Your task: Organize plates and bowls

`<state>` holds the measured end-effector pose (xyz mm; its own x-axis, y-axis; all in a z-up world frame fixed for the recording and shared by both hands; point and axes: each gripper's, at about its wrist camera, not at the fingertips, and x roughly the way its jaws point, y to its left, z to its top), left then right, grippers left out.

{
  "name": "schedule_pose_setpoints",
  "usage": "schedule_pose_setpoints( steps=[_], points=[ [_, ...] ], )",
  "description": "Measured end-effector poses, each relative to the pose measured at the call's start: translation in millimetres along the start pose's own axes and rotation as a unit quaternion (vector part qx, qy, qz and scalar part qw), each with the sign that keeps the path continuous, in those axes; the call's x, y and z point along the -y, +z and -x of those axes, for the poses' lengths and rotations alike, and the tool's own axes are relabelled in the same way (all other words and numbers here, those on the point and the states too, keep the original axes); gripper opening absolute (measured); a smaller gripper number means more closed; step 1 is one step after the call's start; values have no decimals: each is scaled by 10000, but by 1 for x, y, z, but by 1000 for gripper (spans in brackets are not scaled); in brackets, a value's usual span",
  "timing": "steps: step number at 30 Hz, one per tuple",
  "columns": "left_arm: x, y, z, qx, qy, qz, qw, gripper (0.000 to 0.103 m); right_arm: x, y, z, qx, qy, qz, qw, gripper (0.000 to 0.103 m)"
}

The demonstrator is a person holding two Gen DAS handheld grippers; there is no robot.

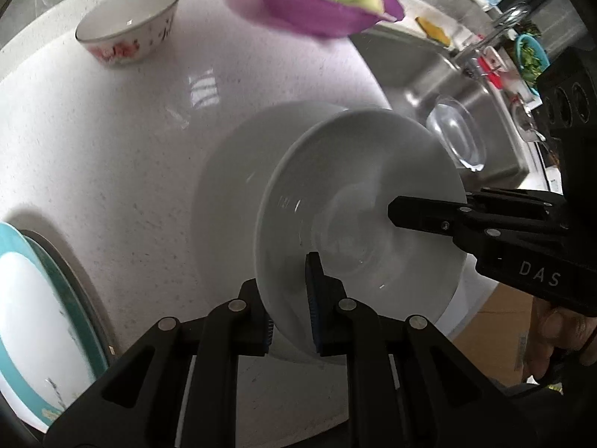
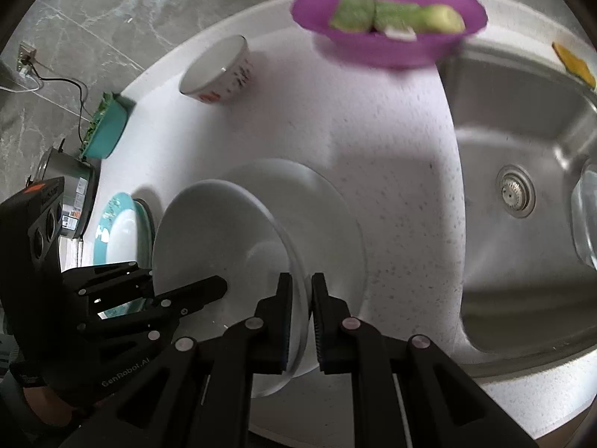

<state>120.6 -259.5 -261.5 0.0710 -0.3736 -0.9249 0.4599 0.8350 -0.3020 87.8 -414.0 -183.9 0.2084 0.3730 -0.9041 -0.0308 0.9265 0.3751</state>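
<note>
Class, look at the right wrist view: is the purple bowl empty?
No. The purple bowl holds pale green vegetable pieces, which lie plainly inside it at the back of the white counter.

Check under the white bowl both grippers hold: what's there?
A white plate lies on the counter below the white bowl, held by the left gripper and right gripper. The bowl hides the plate's near part.

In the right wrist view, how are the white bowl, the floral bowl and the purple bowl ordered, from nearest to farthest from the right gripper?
1. White bowl: its rim sits between the right gripper's fingers.
2. Floral bowl: farther back, left.
3. Purple bowl: farthest, beside the sink.
</note>
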Motion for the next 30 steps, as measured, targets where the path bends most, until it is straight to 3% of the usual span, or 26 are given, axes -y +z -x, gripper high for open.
schedule_pose_setpoints(
  steps=[8,15,18,19,20,25,27,29,30],
  points=[
    [8,20,-37,36,395,39,9992,16,2,8,-18,-80,-45,296,9995,12],
    [2,27,-29,303,493,16,9983,21,-6,10,-23,-69,-290,697,9971,11],
    [2,24,-25,351,233,-19,9991,39,-8,9,-24,-106,-323,741,9967,10],
    [3,23,-24,372,88,-30,9993,53,-8,8,-24,-115,-345,771,9964,9],
    [5,21,-21,392,7,-47,9992,59,-10,7,-25,-123,-346,798,9961,8],
    [3,25,-15,541,-307,14,9981,67,-9,9,-26,-142,-356,754,9964,7],
    [4,25,-10,618,-324,-116,9975,74,-8,11,-26,-171,-310,683,9970,7],
    [4,25,-3,683,-306,-178,9970,92,-5,12,-25,-198,-274,590,9977,7],
    [3,25,1,710,-399,-162,9965,92,-5,12,-25,-214,-268,583,9977,7]
  ],
)
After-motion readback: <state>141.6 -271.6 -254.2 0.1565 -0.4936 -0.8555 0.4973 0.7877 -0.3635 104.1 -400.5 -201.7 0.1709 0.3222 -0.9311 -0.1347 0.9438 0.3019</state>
